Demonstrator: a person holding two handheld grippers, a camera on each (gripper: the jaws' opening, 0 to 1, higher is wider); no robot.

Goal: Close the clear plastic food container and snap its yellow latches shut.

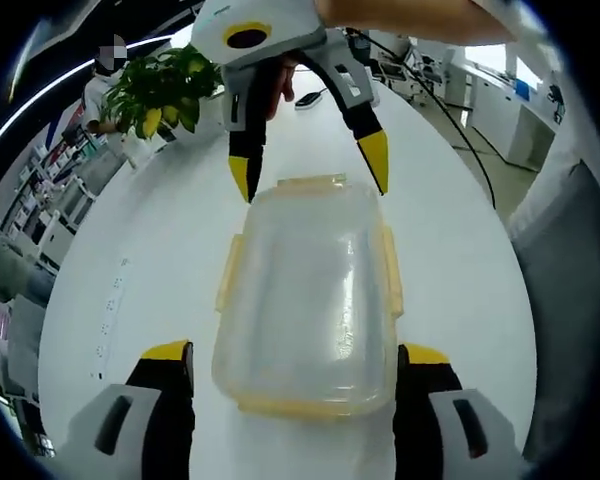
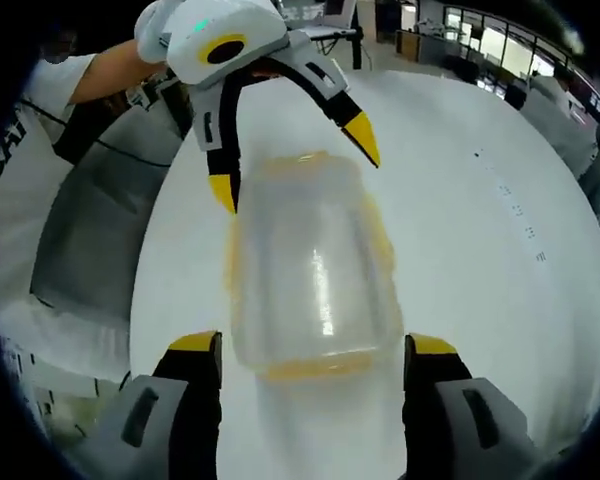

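Clear plastic container with yellow latches is lying lid-on, flat on the white desk, between both tongs. Left tongs and right tongs are gaping wide, straddling its ends. Left gripper view is showing a potted plant beyond the container.

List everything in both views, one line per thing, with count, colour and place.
container: one, clear with yellow latches, lid on, on the table between both grippers
table: one, white, under the container
plant: one, green, far table edge in the left gripper view
left gripper: one, white, black jaws with yellow tips, open, astride the container's near end
right gripper: one, same colours, open, astride the opposite end
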